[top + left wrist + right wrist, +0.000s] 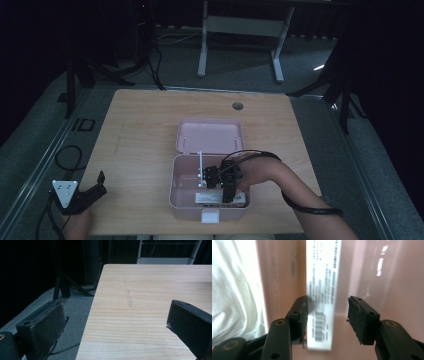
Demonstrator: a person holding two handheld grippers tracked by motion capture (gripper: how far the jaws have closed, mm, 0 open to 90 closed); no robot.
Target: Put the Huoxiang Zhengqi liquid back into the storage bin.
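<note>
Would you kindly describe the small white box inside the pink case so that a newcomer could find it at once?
On the wooden table stands an open pink case, its lid laid back. Along the case's near wall lies the small white box, between the open jaws of the right gripper. It is the flat white thing bearing printed text and a barcode.

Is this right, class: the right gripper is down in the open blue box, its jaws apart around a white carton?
Not quite: the box is pink, not blue, as the high view shows. The rest holds: the right gripper is down inside it, jaws apart around the white carton.
</note>
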